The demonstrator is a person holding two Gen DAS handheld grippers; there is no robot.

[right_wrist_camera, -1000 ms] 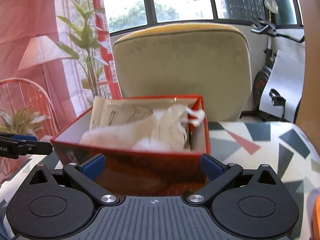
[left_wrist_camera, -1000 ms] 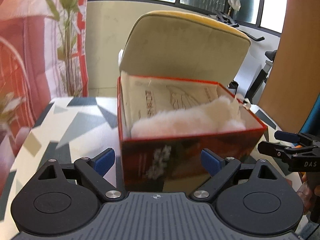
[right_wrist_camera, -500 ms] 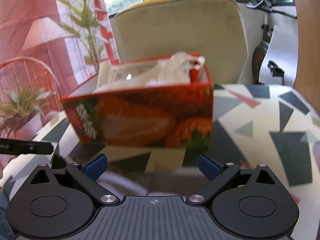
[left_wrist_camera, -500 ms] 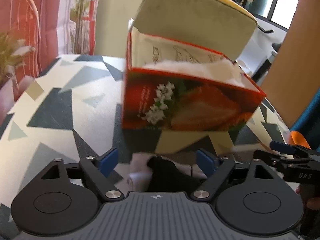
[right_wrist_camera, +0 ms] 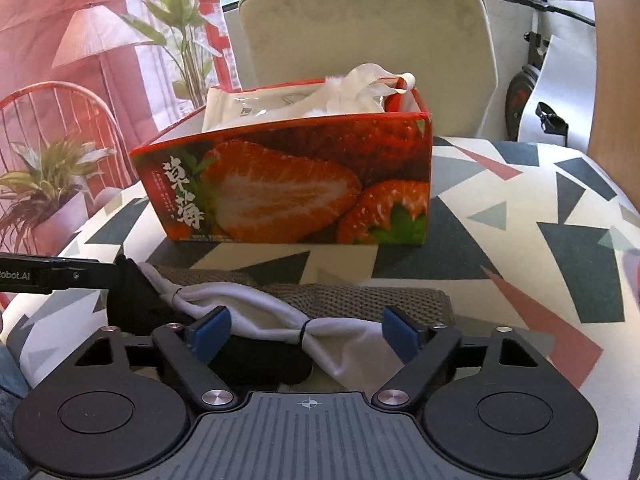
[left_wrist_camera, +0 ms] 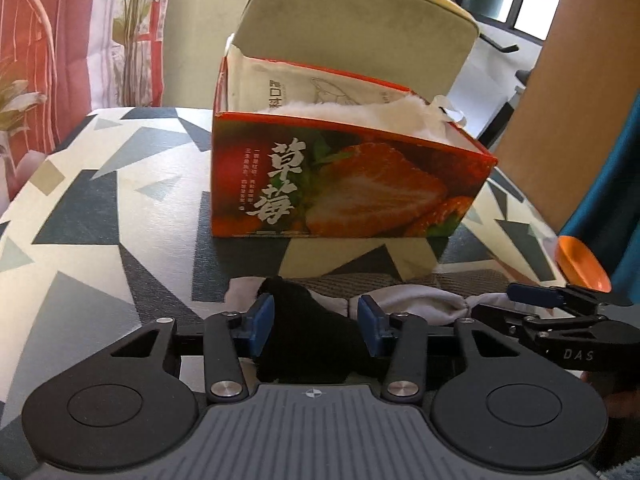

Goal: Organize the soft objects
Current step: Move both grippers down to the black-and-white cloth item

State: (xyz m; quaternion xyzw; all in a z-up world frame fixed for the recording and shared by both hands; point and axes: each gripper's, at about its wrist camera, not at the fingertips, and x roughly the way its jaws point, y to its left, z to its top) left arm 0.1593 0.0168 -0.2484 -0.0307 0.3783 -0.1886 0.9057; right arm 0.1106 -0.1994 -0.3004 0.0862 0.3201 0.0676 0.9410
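Observation:
A red strawberry-print box stands on the patterned table and holds white fluffy stuffing and a white packet; it also shows in the right wrist view. In front of it lie a black cloth, a white tied cloth and a grey knitted cloth. My left gripper has its jaws partly closed around the black cloth, pads close at its sides. My right gripper is open over the white cloth.
A beige chair back stands behind the table. An orange object lies at the table's right edge. A potted plant and red wire chair stand to the left. The patterned tabletop extends right.
Both grippers have dropped from above the box down to table level in front of it. The left jaws have narrowed around the black cloth. The cloths have come into view.

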